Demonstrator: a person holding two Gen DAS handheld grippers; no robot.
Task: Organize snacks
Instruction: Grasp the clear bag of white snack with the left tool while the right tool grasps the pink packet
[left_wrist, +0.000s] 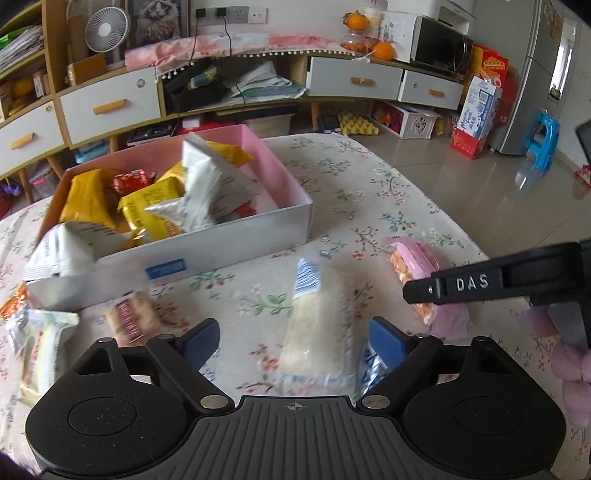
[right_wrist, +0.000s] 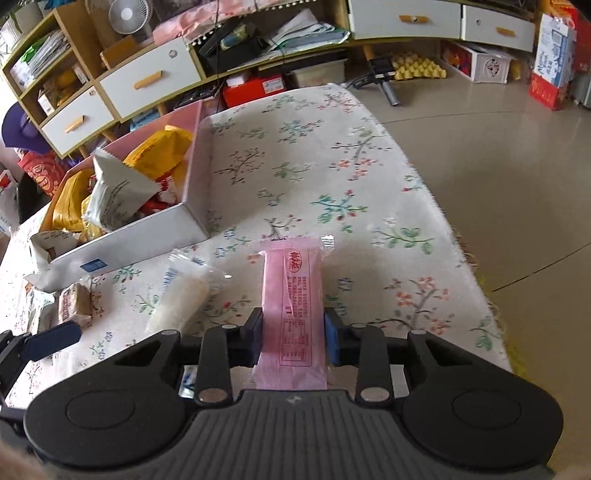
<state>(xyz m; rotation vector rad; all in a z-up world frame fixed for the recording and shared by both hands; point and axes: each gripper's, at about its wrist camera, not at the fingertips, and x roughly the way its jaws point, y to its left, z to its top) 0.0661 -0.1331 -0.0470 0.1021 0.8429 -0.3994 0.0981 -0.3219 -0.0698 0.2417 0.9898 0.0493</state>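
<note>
— Where's the pink plastic-wrapped snack bar (right_wrist: 293, 314)?

— Pinched across its middle by the right tongs (right_wrist: 293, 332), lying lengthwise on the floral-cloth surface (right_wrist: 332, 166).

— And the left tongs (left_wrist: 293, 341)?

— Spread wide, blue pads either side of a clear-wrapped white rice roll (left_wrist: 317, 332), not pressing it.

— The box?

— The pink-lined white cardboard box (left_wrist: 236, 240) sits at ten o'clock from the pink bar, heaped with yellow and white packets. A small brown-wrapped cake (left_wrist: 129, 317) lies at its near wall.
</note>
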